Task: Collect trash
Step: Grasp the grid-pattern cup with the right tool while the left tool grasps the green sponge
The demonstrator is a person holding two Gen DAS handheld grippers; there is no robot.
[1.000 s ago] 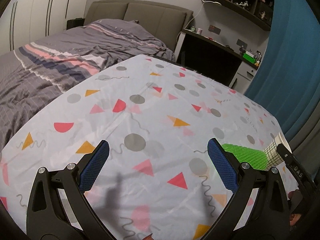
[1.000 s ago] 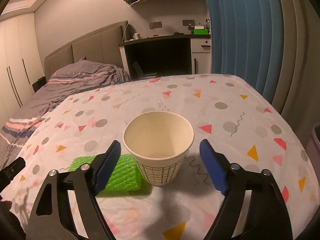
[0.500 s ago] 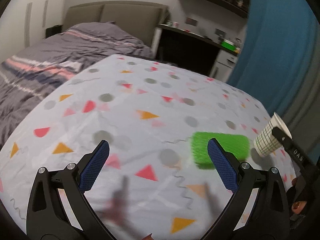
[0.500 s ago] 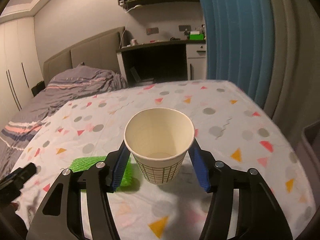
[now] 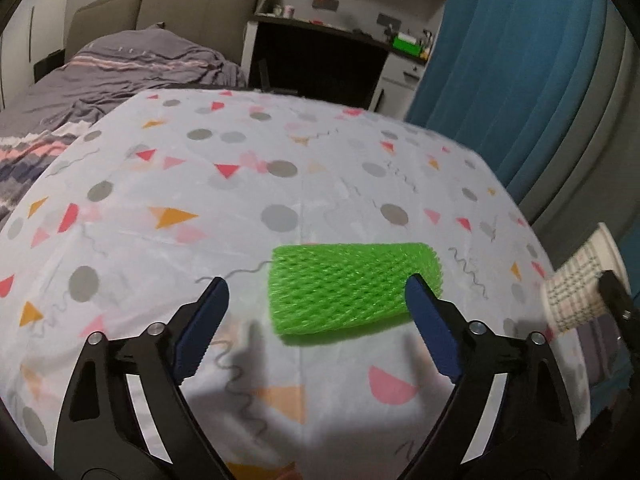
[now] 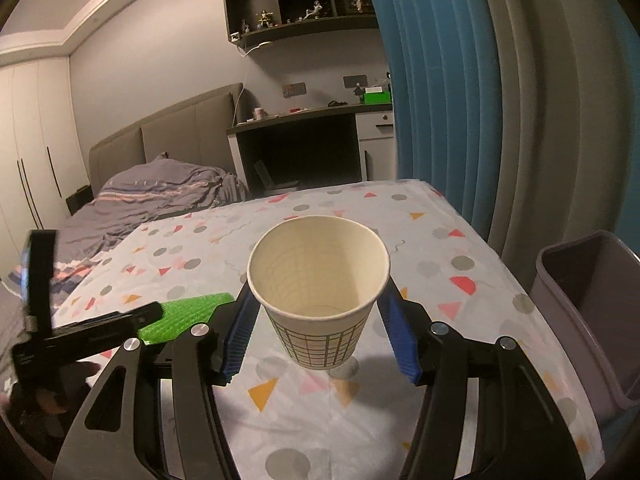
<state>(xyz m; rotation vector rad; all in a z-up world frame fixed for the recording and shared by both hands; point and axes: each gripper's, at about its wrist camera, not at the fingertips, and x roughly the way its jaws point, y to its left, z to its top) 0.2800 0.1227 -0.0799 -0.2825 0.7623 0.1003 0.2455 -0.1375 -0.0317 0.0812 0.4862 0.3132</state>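
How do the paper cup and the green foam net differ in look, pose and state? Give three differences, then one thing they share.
The paper cup is white with a grid print; the green foam net is bright green mesh. The cup is upright, mouth up; the net lies on its side. The right gripper holds the cup above the tablecloth; the net rests on the cloth, ungripped, before the open left gripper. Both are hollow and light.

The left wrist view looks forward and down along its fingers, close over the patterned tablecloth [image 5: 280, 168], facing the bed [image 5: 120, 68] and desk [image 5: 320, 60]; the right wrist view sits higher and further right, facing the same way, beside the curtain [image 6: 460, 100]; both share the green foam net [image 5: 352, 288] and paper cup [image 6: 318, 292].
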